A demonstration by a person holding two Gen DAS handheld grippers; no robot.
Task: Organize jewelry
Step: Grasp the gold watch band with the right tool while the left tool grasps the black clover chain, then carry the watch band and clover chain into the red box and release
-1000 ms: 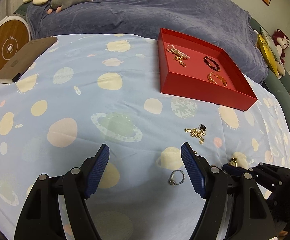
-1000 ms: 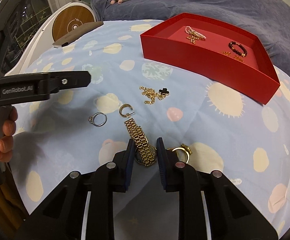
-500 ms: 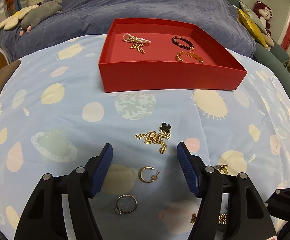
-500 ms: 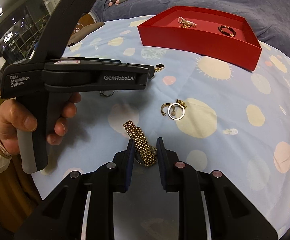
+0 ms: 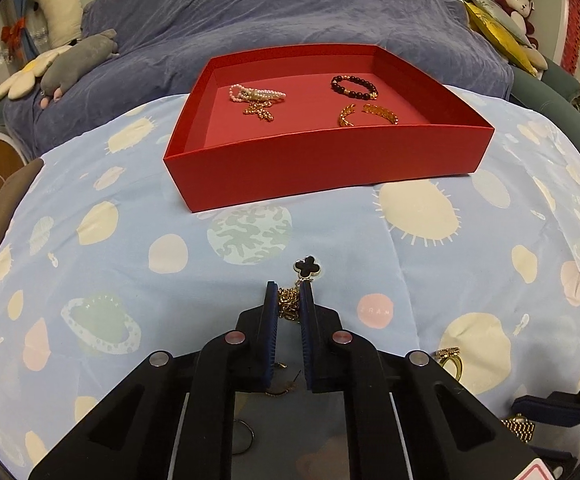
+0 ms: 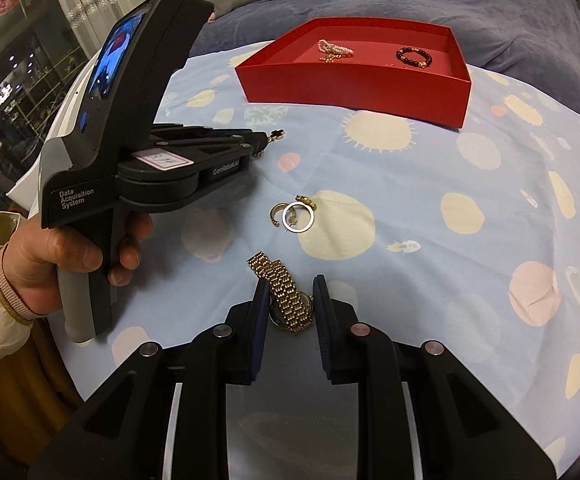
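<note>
While left gripper pinches gold chain necklace near red tray, lift straight so clover pendant hangs free. Right gripper, jaws narrow around gold watch, nearer you than tray: carry low, release inside tray.

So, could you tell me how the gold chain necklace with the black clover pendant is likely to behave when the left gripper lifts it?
The necklace lies bunched between the left gripper pads, so it will probably hang limp. Its fine links look light. The clover pendant sits outside the pinch and may swing.
</note>
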